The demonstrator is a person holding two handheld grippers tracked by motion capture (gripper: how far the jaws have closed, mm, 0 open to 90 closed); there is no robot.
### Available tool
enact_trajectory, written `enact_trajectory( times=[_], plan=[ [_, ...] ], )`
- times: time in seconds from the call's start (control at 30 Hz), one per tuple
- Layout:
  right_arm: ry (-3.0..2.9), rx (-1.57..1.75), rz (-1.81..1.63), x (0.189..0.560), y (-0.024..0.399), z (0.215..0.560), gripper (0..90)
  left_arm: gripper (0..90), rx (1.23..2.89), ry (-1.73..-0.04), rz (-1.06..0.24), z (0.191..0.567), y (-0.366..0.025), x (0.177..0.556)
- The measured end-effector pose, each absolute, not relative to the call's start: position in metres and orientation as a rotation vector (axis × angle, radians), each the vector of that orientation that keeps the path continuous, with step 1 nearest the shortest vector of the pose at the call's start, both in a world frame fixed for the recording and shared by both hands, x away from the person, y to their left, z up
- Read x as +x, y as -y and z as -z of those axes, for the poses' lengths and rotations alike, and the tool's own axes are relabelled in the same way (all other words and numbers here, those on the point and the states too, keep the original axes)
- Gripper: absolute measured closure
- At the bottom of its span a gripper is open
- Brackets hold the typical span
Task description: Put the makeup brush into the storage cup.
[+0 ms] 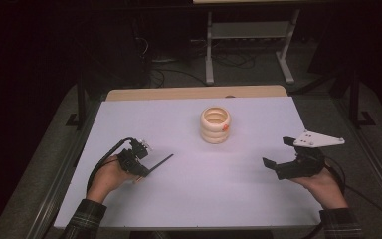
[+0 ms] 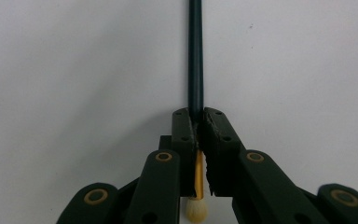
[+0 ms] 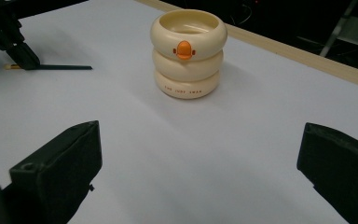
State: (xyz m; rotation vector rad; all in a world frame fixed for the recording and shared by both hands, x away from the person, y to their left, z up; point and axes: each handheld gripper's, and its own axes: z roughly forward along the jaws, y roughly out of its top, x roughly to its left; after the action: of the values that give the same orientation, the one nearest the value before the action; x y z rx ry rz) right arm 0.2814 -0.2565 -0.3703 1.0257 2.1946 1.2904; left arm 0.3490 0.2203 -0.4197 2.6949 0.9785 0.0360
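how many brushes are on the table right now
1: a thin dark-handled brush, clamped in the left gripper at the table's left. The cream holder's inside is partly hidden.

- The tabletop (image 1: 189, 179) looked like a smooth, matt white sheet, with a strip of pale bare wood (image 1: 194, 92) along its far edge.
- The cream holder (image 3: 189, 53) of three stacked rings looked like smooth plastic or glazed ceramic with a soft sheen; its small orange knob (image 3: 183, 49) was glossier.
- The brush (image 2: 196, 56) had a thin, dark, slightly glossy handle, a yellowish shiny ferrule and a soft pale tuft.
- The left hand-held gripper (image 2: 198, 135) was matt black plastic with brass-coloured pivot rings.
- The right hand-held gripper (image 1: 283, 152) was matt black, topped by a flat light-grey plate.
- The sleeves (image 1: 87, 219) were checked cloth.
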Motion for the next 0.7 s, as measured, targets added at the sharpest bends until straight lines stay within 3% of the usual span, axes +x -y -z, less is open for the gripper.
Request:
enact_trajectory(
  times=[0.7],
  plan=[
    [-2.2,1.025,-1.288,0.282,0.2554,0.3708,0.0,83.2,2.727,-0.942,0.025,0.4201,-0.2202,0.3555]
  ],
)
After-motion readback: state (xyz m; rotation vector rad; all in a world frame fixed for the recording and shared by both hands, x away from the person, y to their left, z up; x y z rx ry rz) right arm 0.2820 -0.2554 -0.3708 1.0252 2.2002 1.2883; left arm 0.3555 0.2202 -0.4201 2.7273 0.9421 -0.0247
